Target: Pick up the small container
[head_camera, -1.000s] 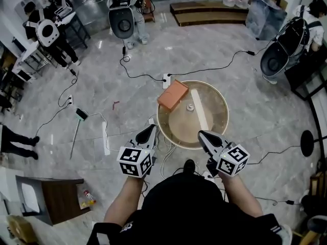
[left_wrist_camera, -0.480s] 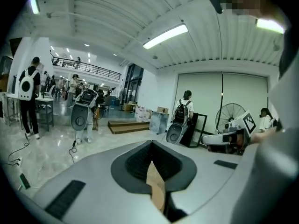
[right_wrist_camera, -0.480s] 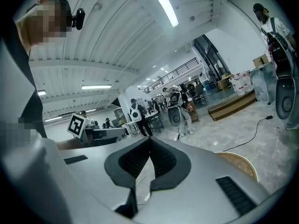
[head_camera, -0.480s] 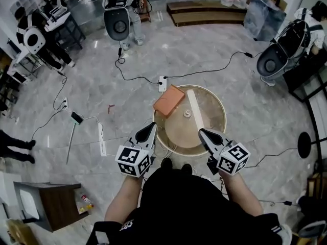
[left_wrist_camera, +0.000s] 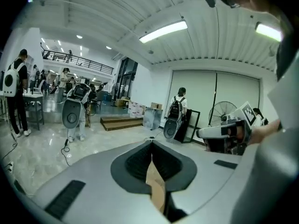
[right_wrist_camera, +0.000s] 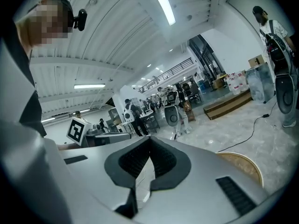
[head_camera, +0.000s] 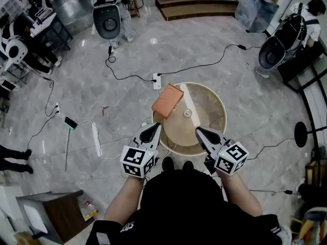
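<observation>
In the head view a small silvery container point(head_camera: 188, 113) stands near the middle of a round wooden table point(head_camera: 216, 117). An orange-brown box point(head_camera: 167, 100) lies on the table's far left rim, and a pale flat strip point(head_camera: 192, 109) runs beside the container. My left gripper point(head_camera: 155, 129) is shut and empty at the table's near left rim. My right gripper point(head_camera: 198, 131) is shut and empty over the near rim, a short way in front of the container. The left gripper view shows the left gripper point(left_wrist_camera: 151, 144) with its jaws together; the right gripper view shows the same for the right gripper point(right_wrist_camera: 150, 140).
Cables and a power strip point(head_camera: 156, 80) lie on the marble floor around the table. White robots point(head_camera: 107, 15) and people stand at the back, a dark pod-shaped robot point(head_camera: 271, 55) at the right. A brown cabinet point(head_camera: 48, 216) is at lower left. The table rim point(right_wrist_camera: 243, 164) shows in the right gripper view.
The head view has drifted as the person steps closer to the table. Both grippers stay shut in about the same place by the near rim.
</observation>
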`<move>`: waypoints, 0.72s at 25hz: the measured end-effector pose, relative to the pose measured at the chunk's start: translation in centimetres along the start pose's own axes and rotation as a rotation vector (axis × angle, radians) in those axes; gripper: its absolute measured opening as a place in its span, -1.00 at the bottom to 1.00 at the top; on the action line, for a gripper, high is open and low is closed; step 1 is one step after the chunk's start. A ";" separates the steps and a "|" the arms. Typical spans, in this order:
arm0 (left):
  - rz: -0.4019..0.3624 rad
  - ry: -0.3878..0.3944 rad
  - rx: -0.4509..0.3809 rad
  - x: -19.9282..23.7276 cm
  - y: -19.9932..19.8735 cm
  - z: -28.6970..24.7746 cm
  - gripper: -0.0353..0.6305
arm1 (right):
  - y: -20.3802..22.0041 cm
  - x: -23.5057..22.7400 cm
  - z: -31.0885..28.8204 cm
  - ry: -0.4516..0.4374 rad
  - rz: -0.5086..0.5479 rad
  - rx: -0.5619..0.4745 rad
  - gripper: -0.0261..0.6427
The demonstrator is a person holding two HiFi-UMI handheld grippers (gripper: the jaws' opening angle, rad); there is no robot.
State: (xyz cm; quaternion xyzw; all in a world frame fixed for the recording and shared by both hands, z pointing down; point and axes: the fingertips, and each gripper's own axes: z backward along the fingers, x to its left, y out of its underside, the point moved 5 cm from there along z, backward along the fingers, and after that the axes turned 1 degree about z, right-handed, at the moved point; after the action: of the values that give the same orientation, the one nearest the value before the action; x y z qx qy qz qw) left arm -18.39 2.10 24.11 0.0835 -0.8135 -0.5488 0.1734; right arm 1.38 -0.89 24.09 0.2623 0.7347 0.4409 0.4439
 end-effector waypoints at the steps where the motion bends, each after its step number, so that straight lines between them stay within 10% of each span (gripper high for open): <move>1: -0.004 0.004 0.002 0.5 0.1 -0.3 -0.84 | 0.1 0.0 -0.6 0.005 -0.005 0.000 -0.88; 18: 0.038 0.041 0.159 2.1 4.3 -11.6 -0.84 | 3.6 -9.8 -3.3 0.054 -0.086 0.101 -0.88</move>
State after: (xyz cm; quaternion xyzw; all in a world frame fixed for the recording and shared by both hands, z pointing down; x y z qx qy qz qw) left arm -15.80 -6.99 32.35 0.0930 -0.8523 -0.4771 0.1933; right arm 3.02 -8.20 32.14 0.2406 0.7785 0.3906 0.4285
